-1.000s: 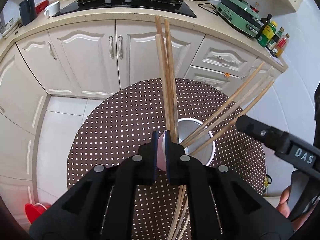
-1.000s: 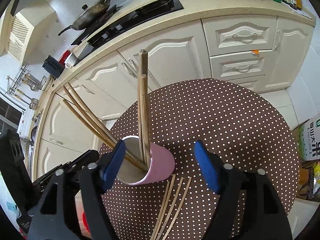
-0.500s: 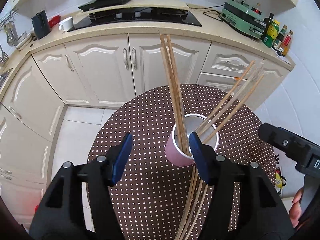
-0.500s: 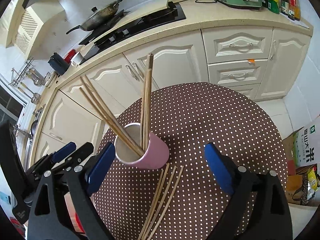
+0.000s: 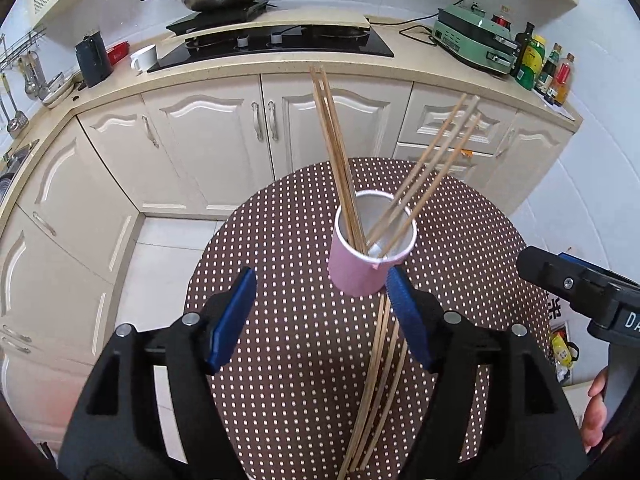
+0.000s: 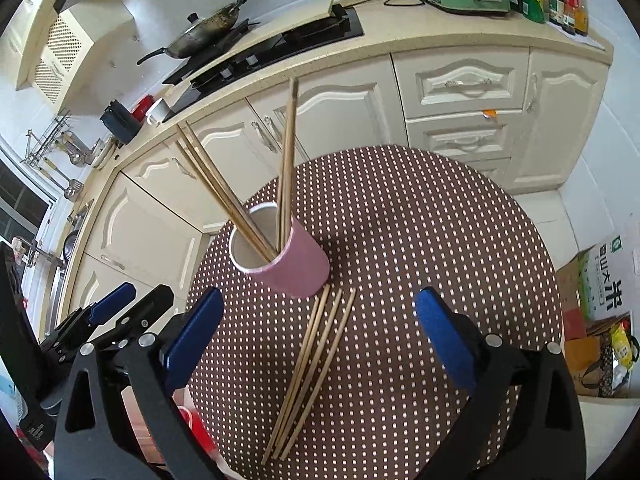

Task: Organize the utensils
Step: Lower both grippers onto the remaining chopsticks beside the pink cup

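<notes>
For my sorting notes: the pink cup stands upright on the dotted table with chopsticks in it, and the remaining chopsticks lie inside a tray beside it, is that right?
Not quite. The pink cup does stand upright on the dotted table with chopsticks in it, but the remaining chopsticks lie loose on the tablecloth itself, not in a tray. The right wrist view shows this.

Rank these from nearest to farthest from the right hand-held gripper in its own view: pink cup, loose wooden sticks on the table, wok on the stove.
1. Loose wooden sticks, lying on the table between the opening jaws of the right hand-held gripper.
2. Pink cup, just beyond, left of centre.
3. Wok, far back on the stove, upper left.
</notes>
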Available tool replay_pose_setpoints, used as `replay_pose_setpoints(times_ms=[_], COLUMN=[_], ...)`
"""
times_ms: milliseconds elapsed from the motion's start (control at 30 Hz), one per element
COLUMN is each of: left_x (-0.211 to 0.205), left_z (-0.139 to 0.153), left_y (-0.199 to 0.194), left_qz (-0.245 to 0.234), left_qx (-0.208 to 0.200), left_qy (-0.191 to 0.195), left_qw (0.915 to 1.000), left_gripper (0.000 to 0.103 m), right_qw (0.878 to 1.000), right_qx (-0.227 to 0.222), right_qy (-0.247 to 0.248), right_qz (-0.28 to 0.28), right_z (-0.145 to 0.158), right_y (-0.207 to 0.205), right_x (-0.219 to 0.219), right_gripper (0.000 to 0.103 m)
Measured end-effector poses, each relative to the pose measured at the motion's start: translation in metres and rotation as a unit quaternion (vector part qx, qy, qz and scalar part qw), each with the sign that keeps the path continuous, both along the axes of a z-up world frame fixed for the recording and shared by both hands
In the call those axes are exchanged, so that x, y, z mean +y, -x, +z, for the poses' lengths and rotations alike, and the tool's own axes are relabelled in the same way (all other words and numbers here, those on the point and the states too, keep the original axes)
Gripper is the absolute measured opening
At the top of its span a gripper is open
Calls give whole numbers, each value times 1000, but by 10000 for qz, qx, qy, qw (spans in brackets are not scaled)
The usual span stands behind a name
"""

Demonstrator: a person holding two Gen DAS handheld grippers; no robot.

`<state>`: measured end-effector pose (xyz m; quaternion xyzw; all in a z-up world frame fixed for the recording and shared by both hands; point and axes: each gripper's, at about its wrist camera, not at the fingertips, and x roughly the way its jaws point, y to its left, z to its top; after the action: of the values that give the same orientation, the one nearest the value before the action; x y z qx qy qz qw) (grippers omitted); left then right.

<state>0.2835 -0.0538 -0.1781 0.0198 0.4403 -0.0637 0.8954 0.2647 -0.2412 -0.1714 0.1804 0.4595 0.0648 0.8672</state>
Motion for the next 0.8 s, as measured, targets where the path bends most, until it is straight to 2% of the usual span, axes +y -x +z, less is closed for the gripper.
replay_pose_setpoints(times_ms=[433,600,800], left_x=[-6,-8,-3], left_z=[-26,-47,-77], left_y=[33,38,38], left_qz=[-149,-382,-356], left_qx=[303,714,1171], left_qy=[-154,-49,10], left_qw=[9993,9967,9925], left_gripper=[72,77,77], right_qw=[9986,9972,9962], right_qx=[512,731,836], right_qy=[-15,-85,-67], right_qz=[-100,-117,-213], right_z=[-38,-58,-80], right_y=[28,34,38], right_x=[-1,0,3], right_gripper=[94,94,94])
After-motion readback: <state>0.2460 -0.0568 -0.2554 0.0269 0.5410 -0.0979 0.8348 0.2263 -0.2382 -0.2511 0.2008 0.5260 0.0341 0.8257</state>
